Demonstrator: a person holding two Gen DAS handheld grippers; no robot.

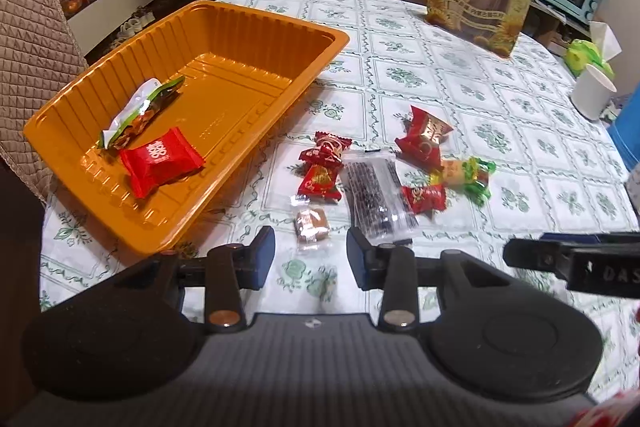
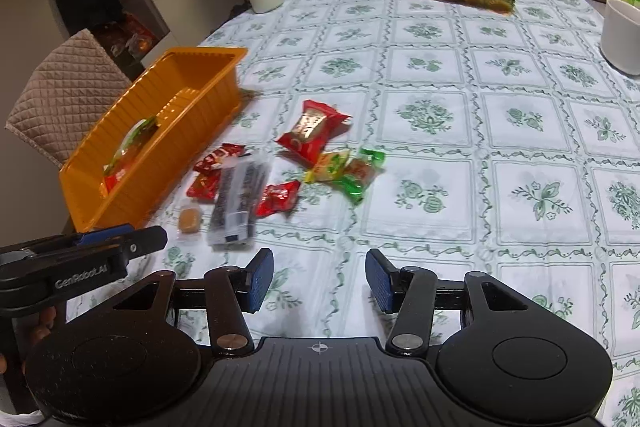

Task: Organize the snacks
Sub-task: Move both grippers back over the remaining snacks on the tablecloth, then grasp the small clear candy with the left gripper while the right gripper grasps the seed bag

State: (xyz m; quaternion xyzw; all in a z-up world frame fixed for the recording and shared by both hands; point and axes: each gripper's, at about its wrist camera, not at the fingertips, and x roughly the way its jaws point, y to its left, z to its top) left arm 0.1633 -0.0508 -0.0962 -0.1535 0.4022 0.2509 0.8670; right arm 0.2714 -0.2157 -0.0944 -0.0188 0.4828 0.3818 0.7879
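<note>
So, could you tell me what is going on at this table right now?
A person is sorting snacks into the orange tray with two hand-held grippers. The tray already holds a red packet and a green-and-white packet. The other wrapped candies lie loose on the tablecloth beside it. The left gripper and the right gripper are both open and empty, just short of the pile.

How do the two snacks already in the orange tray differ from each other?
The red square packet is plain red with a white emblem; the long green-and-white packet is multicoloured. The red square packet is short and puffy, while the long green-and-white packet is slim and stretched out. The red one lies nearer the tray's near end, and the long one lies just behind it. Both are sealed and rest flat on the tray floor.
</note>
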